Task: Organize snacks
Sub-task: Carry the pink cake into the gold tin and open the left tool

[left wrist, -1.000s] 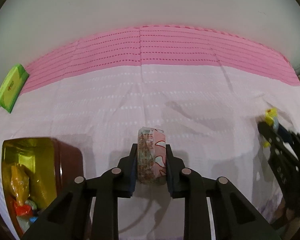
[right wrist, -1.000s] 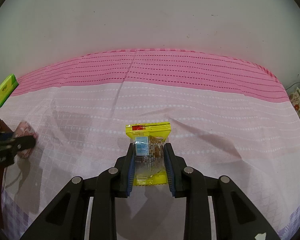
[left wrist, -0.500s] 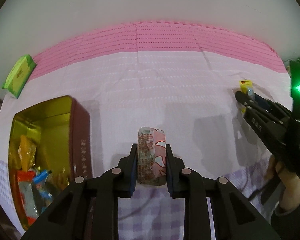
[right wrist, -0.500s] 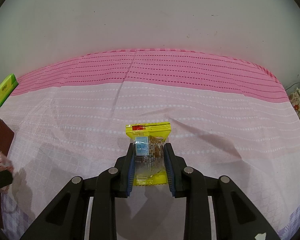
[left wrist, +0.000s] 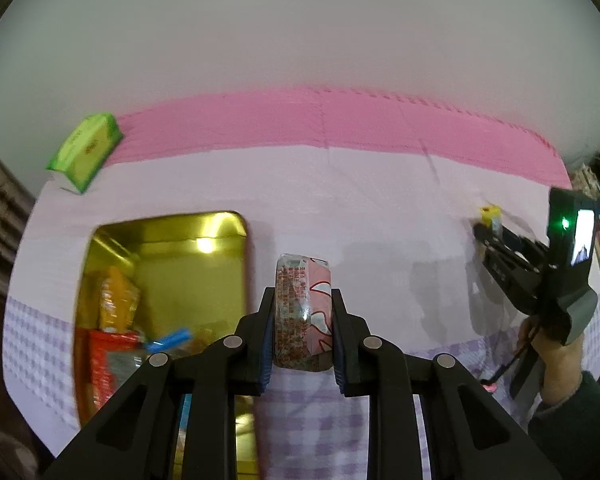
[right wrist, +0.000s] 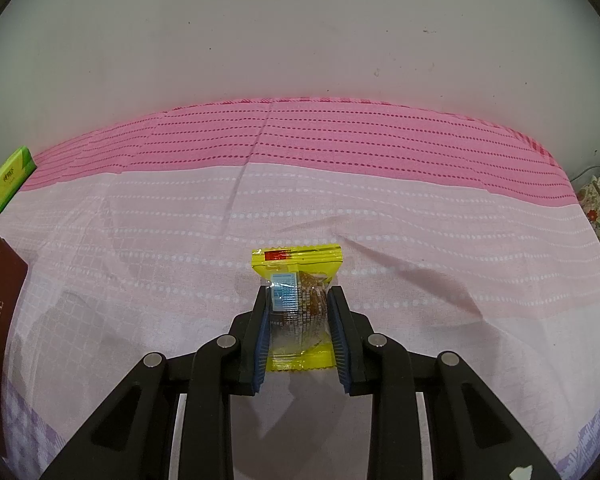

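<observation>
Pink snack packet [left wrist: 303,312] clamped in left hand-held gripper [left wrist: 302,320], yellow packet [right wrist: 298,312] clamped in right hand-held gripper [right wrist: 298,320]

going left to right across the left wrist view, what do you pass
green packet → open gold tin with wrapped snacks inside → pink wrapped snack clamped in the left hand-held gripper → yellow snack packet at the tip of the right hand-held gripper → the person's hand holding it
</observation>
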Motion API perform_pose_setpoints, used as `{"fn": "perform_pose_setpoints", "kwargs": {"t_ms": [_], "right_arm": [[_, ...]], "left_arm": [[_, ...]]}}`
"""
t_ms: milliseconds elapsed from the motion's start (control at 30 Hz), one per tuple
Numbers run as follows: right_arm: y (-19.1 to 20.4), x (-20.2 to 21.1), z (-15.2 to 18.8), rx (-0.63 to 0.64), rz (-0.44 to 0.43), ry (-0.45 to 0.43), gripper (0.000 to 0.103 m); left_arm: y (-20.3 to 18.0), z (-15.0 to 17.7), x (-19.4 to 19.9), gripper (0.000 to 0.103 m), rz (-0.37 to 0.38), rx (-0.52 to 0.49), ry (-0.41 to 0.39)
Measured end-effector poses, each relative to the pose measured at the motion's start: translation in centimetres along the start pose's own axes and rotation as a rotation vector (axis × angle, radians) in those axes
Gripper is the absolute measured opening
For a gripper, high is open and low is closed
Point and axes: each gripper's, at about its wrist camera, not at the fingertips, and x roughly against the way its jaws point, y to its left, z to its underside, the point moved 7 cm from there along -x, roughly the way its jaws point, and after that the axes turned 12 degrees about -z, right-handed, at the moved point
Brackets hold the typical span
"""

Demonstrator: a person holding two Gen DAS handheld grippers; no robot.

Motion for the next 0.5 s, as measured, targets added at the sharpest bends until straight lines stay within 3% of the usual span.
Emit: {"fn": "perform_pose_setpoints", "kwargs": {"t_ms": [500], "right_arm": [[0.0, -0.1, 0.0, 0.001, 0.001, 0.0, 0.027]], "left_arm": [[12.5, -1.4, -3.4, 0.025, -0.161, 0.126, 0.034]]}}
